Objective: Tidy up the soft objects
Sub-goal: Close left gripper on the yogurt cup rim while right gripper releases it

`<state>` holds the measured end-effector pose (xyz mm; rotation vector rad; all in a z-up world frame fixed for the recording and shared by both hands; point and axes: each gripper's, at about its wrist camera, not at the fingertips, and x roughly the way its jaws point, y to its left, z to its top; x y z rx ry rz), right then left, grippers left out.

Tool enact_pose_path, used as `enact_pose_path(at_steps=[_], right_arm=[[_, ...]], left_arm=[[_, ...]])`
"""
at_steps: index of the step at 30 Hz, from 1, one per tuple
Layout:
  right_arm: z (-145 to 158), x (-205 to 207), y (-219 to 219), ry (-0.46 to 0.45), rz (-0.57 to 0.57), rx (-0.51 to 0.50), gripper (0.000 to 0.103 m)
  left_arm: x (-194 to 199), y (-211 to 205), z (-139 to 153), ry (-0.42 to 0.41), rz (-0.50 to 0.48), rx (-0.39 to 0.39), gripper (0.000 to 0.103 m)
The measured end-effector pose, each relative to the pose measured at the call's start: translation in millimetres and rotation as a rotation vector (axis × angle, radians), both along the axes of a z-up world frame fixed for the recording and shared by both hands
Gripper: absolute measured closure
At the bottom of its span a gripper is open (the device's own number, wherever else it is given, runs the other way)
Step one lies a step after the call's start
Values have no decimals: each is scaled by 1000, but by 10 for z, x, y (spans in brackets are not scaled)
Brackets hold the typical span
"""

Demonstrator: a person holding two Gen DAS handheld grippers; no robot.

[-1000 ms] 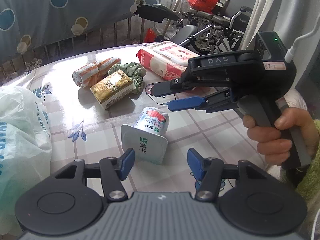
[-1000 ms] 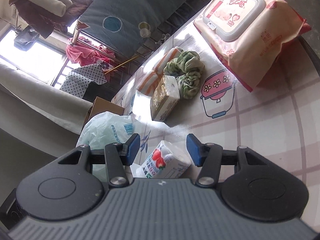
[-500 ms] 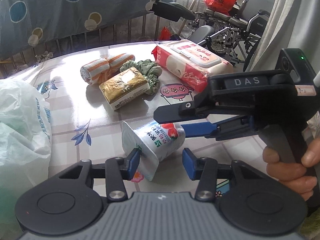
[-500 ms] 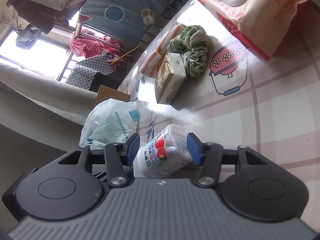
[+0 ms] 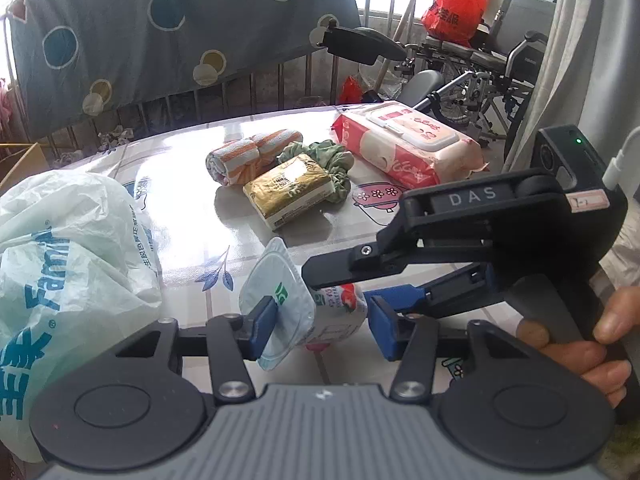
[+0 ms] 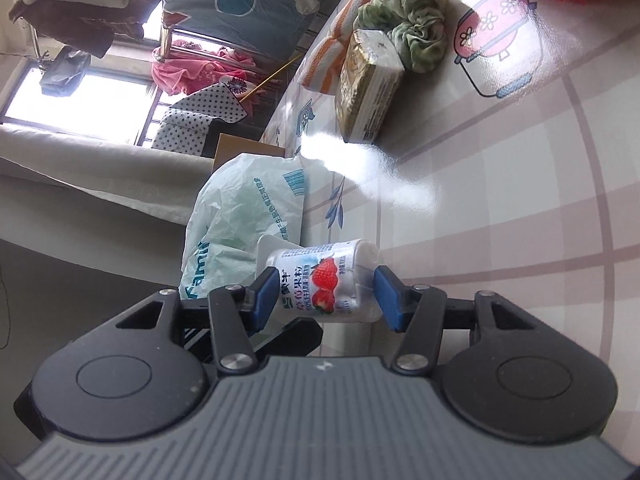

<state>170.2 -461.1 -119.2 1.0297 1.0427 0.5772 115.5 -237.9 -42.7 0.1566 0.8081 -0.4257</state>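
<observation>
One white strawberry yogurt cup (image 6: pixel 316 276) near, pinched end to end by right fingers (image 6: pixel 266 296), also between opening left fingers (image 5: pixel 262 320); far on checked bench (image 5: pixel 192 184): one orange-striped rolled towel (image 5: pixel 252 154), one green fabric scrunchie (image 5: pixel 332 152), one gold tissue pack (image 5: pixel 288 190), one pink wipes pack (image 5: pixel 404 148); left, one white plastic bag (image 5: pixel 72 248)

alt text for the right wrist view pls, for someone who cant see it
A strawberry yogurt cup lies on its side between the blue fingertips of the right gripper, above a glossy checked tablecloth. Beyond it are a white plastic bag, a gold tissue pack, a green scrunchie and an orange-striped towel roll.
</observation>
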Motion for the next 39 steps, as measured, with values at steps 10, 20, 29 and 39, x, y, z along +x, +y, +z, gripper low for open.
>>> enact_pose_path(at_steps=[10, 20, 29, 39], right_arm=[[-84, 4, -127, -9, -44, 56, 47], [-1, -28, -360, -70, -107, -11, 36], [-39, -84, -576, -95, -179, 22, 29], [-85, -85, -656, -101, -197, 110, 25]], left_arm=[[60, -207, 55, -42, -41, 25, 50], [89, -466, 48, -82, -105, 63, 48], [80, -559, 53, -85, -160, 39, 41], [353, -593, -18, -16, -115, 73, 24]])
